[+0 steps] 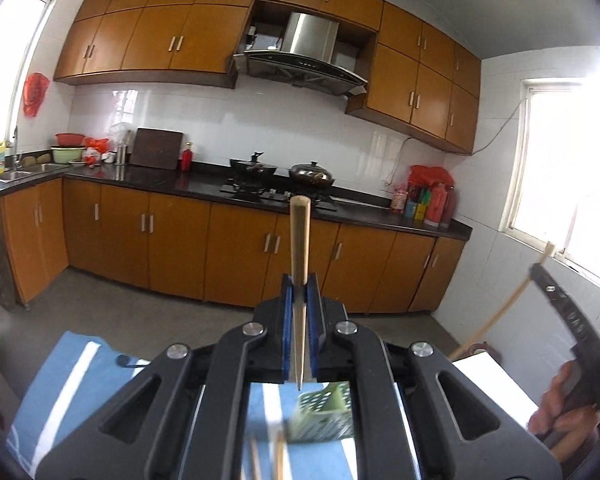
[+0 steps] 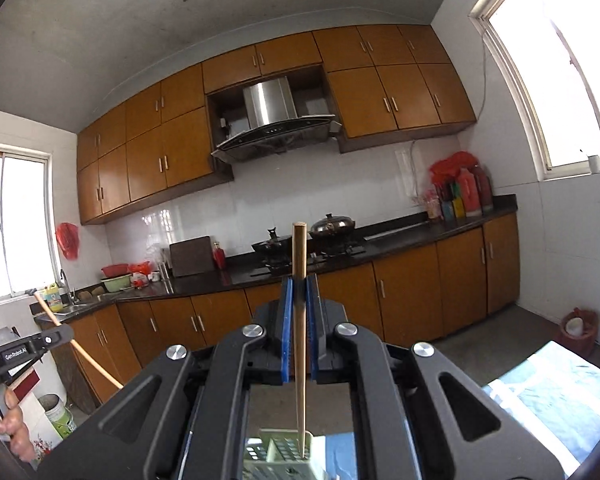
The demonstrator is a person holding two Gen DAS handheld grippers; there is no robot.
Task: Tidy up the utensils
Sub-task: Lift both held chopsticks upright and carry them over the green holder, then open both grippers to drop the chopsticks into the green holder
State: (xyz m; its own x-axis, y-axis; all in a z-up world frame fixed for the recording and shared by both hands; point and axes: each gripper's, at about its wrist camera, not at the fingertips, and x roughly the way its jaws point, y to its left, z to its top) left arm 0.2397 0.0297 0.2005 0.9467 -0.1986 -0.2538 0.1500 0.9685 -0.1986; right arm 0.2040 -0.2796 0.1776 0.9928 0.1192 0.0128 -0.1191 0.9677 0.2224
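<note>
My left claw (image 1: 300, 300) is clenched on a wooden chopstick (image 1: 300, 248), its blue pads (image 1: 286, 320) pressing either side. The blunt end stands up above them and the thin tip hangs below, over a green perforated basket (image 1: 324, 416) whose lower part is cut off by the claw's black body. The basket sits on a blue-and-white cloth (image 1: 80, 380). Two blurred stick ends (image 1: 278, 456) show near its left side; I cannot make them out.

My right claw (image 2: 299, 300) grips a second chopstick (image 2: 299, 264) the same way, its tip reaching down into the basket (image 2: 284, 456), mostly hidden. Far off run the dark counter (image 2: 400, 240) and orange cabinets (image 2: 412, 296). At the right edge of the left view, my right hand (image 1: 556, 412) is blurred.
</note>
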